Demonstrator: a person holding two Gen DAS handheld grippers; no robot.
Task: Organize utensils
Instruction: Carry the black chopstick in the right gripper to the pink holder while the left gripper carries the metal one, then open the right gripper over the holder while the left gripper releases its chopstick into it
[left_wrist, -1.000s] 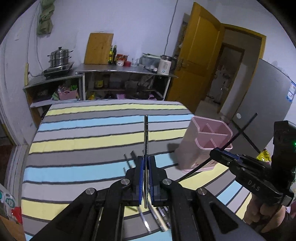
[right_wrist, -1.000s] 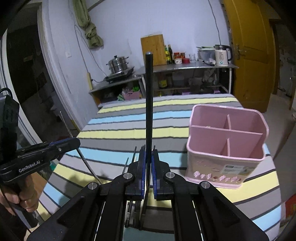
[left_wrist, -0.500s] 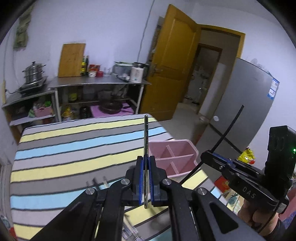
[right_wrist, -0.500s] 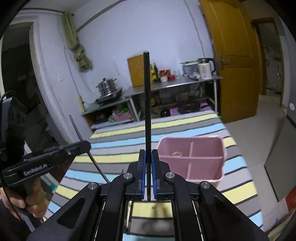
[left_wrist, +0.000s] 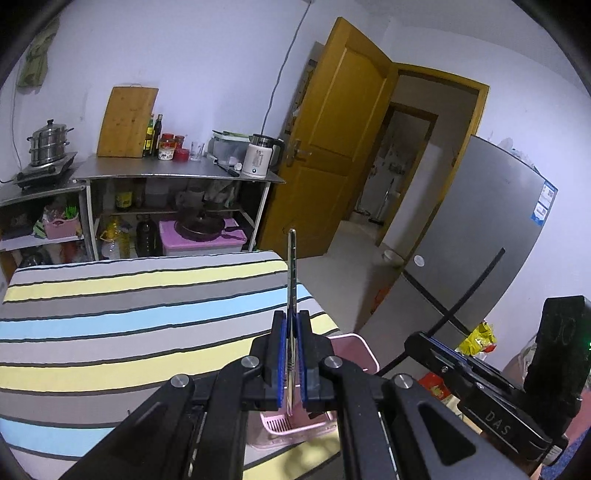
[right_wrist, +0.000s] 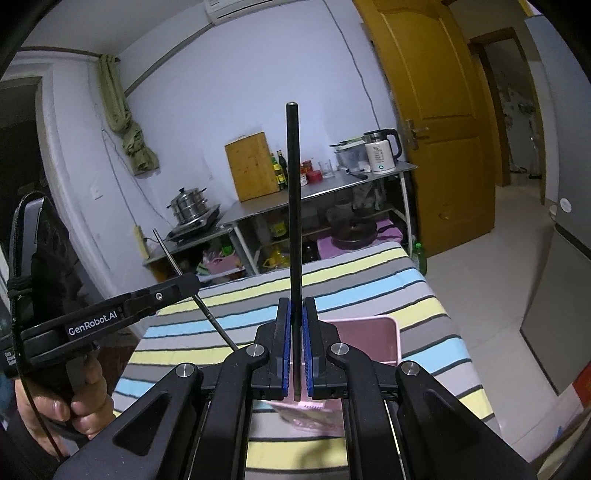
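Note:
My left gripper (left_wrist: 291, 354) is shut on a thin silver utensil (left_wrist: 291, 273) that stands upright between the pads. It hangs over the pink utensil holder (left_wrist: 356, 345), mostly hidden beneath the jaws. My right gripper (right_wrist: 296, 350) is shut on a black chopstick (right_wrist: 294, 206), held upright over the same pink holder (right_wrist: 369, 334). The left gripper (right_wrist: 173, 286) also shows at the left of the right wrist view with its silver utensil (right_wrist: 168, 251). The right gripper (left_wrist: 424, 341) shows at the right of the left wrist view with the black chopstick (left_wrist: 472, 286).
The holder stands near the right end of a table with a striped cloth (left_wrist: 110, 317). Beyond are metal shelves (left_wrist: 177, 177) with a kettle, bottles and a cutting board, a yellow door (left_wrist: 332, 140) and a grey fridge (left_wrist: 480, 236).
Both grippers have risen and moved over the pink holder, which now lies under the jaws. Both keep their hold on their utensils. The loose utensils on the cloth have left view.

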